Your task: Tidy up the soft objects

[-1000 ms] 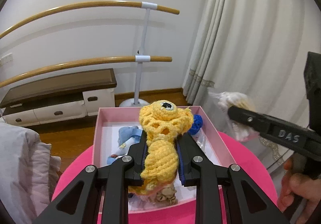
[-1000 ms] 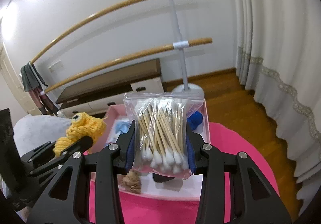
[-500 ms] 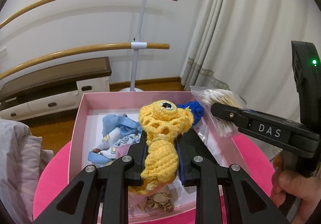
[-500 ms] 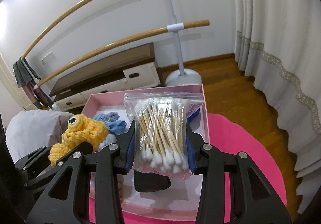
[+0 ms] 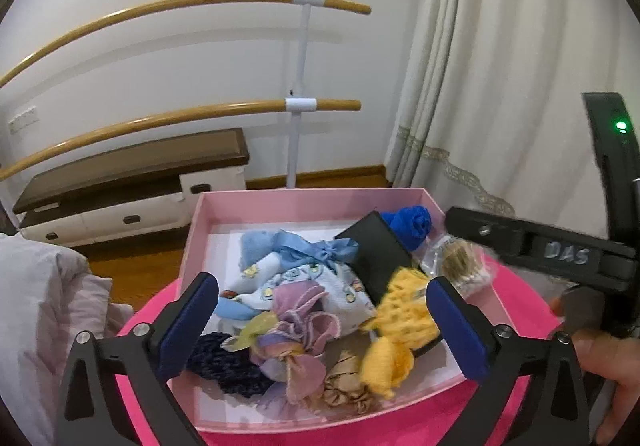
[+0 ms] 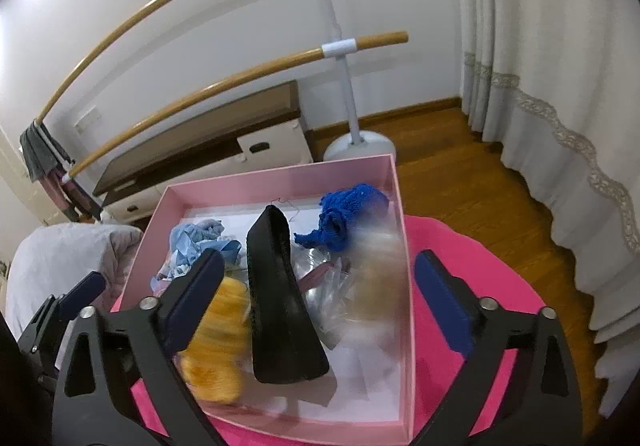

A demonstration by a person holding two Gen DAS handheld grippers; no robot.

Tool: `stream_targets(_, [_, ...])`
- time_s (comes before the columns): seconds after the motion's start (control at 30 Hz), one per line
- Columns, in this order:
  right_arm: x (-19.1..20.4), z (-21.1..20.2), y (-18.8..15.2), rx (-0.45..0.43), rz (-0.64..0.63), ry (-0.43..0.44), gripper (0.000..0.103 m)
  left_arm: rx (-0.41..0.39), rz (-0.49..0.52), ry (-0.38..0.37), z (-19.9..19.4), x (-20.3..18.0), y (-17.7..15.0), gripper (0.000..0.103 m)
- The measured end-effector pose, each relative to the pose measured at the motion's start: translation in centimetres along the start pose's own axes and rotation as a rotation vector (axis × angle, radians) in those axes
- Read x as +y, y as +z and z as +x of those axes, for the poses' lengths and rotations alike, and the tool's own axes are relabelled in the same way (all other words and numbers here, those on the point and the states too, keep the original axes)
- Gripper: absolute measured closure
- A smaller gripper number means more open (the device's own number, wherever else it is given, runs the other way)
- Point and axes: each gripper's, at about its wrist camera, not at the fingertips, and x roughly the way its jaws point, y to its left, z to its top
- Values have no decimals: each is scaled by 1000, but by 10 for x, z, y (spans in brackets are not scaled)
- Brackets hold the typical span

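Note:
A pink box [image 5: 304, 202] [image 6: 280, 176] sits on a pink round table. My left gripper [image 5: 320, 326] is open above its front part. The yellow crochet toy [image 5: 400, 326] [image 6: 218, 334] lies loose in the box between the fingers, blurred. My right gripper [image 6: 316, 306] is open over the box's right side. The clear bag of cotton swabs [image 6: 372, 282] [image 5: 460, 266] is blurred in the box by the right wall. A black pouch [image 6: 276, 298] [image 5: 376, 254] stands in the middle.
The box also holds blue baby clothes [image 5: 288, 266], a blue knit piece [image 5: 412, 224] [image 6: 348, 214], a lilac scrunchie [image 5: 300, 322], a beige scrunchie [image 5: 344, 382] and a dark knit piece [image 5: 228, 362]. A grey cushion [image 5: 44, 318] lies left, curtains [image 6: 540, 86] hang right.
Both grippers have opened. The yellow crochet toy and the bag of cotton swabs have dropped into the pink box. Both grippers moved down closer over the box.

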Motion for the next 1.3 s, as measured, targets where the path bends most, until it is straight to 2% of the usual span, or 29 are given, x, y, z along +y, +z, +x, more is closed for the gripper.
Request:
stream_targets(0.23, [-1,-40,-8,-62,29,25,0,-27,-18,45,-22,-6,-15,0])
stream_targets(0.5, [20,-101,-34,-127,-5,-12,0,-87,-6,56,-93,-8,-55,0])
stream_targets(0.8, [38,-182,-89,-224,-11,-64,0,-158,44,67,-190,-12,-96,0])
stream_targets(1.03, [46,-242,-135,-290,-13,-139,0,-209,68,42,-265,-20,-134,0])
stream_targets(1.3, [67,-292,-185,-342,-17,-177,0,-252,73,16,-333,-21,-171,0])
